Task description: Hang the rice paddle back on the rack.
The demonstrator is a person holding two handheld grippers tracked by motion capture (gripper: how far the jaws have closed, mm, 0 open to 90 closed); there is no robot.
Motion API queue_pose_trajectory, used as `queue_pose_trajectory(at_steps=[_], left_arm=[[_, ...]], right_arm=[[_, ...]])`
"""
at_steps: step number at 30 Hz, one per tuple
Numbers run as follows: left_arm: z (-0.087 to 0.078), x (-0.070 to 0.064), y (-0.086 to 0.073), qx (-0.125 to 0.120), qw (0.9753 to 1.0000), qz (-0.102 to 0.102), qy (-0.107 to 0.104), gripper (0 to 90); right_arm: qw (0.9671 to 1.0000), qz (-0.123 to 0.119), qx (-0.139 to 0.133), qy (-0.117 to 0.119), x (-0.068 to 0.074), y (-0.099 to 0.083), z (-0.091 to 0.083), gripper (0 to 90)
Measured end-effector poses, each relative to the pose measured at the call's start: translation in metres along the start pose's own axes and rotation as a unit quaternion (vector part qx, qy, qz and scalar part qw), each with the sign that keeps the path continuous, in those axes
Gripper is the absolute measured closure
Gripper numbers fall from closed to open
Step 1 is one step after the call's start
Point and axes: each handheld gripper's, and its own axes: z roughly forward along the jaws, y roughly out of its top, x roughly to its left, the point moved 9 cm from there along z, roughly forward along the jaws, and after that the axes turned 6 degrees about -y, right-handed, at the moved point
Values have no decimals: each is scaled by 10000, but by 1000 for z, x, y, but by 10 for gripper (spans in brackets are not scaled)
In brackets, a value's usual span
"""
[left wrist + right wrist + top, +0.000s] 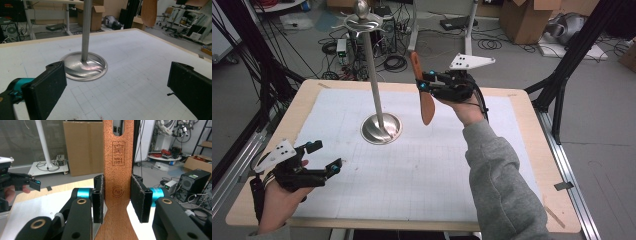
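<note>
A brown wooden spatula hangs upright in the air over the back of the table, blade down, with my right gripper shut on its handle. In the right gripper view both pads press the flat handle, which has a slot at its upper end. A metal stand with hooks on top rises from a round base, just left of the spatula. My left gripper is open at the near left with nothing in it. Between its jaws lies bare mat, with the stand's base beyond.
A white gridded mat covers the wooden table. Black frame legs stand at both sides of the table. Cables, equipment and cardboard boxes lie on the floor behind it.
</note>
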Motion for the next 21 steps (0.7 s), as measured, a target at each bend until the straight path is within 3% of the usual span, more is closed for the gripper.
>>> queue_pose_trajectory(at_steps=[21], left_arm=[[-10,5,4,-128,9999,-41,43,28]], right_arm=[[9997,-143,-219,29,12,46,19,656]])
